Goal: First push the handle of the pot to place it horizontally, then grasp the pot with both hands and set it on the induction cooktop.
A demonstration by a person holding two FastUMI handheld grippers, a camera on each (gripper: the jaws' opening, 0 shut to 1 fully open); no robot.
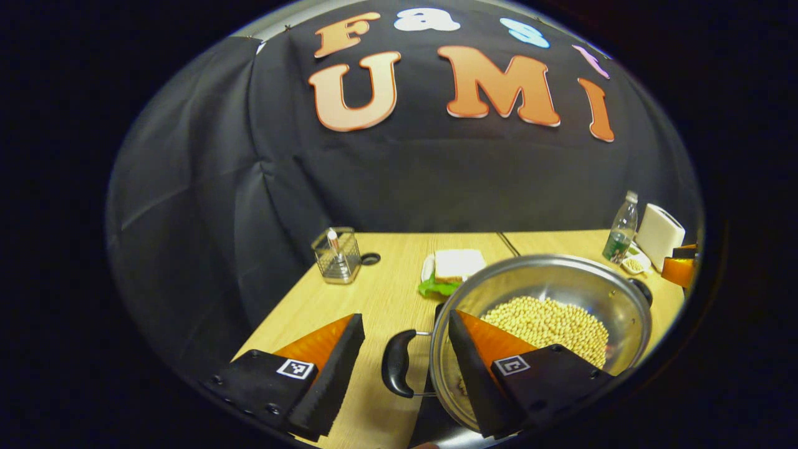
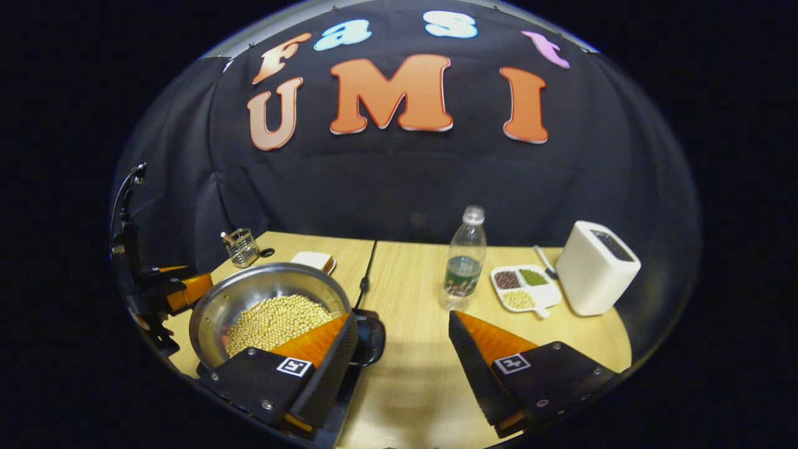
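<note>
A steel pot (image 1: pixel 561 274) holding soybeans (image 1: pixel 548 324) stands on the wooden table, with a dark flat slab (image 1: pixel 430 415), apparently the induction cooktop, showing under it. My left gripper (image 1: pixel 405 316) is open around the pot's black side handle (image 1: pixel 398 363); the handle lies between the fingers, untouched, and one finger overlaps the rim. In the right gripper view the pot (image 2: pixel 249 290) sits at the left, its other black handle (image 2: pixel 372 340) just inside my open right gripper (image 2: pixel 403 317). The dark slab (image 2: pixel 346 390) shows below. The left gripper (image 2: pixel 177 288) is beyond the pot.
A wire-mesh holder (image 1: pixel 336 257) and a sandwich on a plate (image 1: pixel 458 265) stand behind the pot. A water bottle (image 2: pixel 464 262), a divided dish of beans (image 2: pixel 522 287) and a white box-shaped appliance (image 2: pixel 595 268) occupy the right table. A black stand (image 2: pixel 128 240) rises at the left edge.
</note>
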